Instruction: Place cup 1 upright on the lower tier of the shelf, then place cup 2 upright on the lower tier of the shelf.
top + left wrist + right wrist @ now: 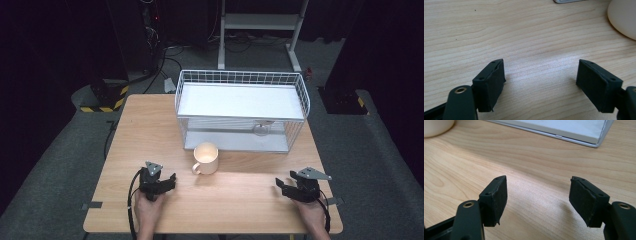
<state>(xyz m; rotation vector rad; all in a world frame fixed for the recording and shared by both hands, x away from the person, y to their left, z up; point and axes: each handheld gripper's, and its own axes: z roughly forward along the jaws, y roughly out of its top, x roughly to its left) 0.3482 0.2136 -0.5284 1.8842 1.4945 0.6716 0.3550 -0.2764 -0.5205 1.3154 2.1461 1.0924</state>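
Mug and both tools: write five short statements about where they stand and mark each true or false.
1. The mug stands on the table in front of the wire rack. True.
2. The left tool grips the mug's handle. False: its jaws are open over bare wood, apart from the mug.
3. The right tool holds nothing. True.
4. The mug lies on its side. False: it stands upright, mouth up.
5. The mug sits on the rack's top shelf. False: it is on the tabletop.
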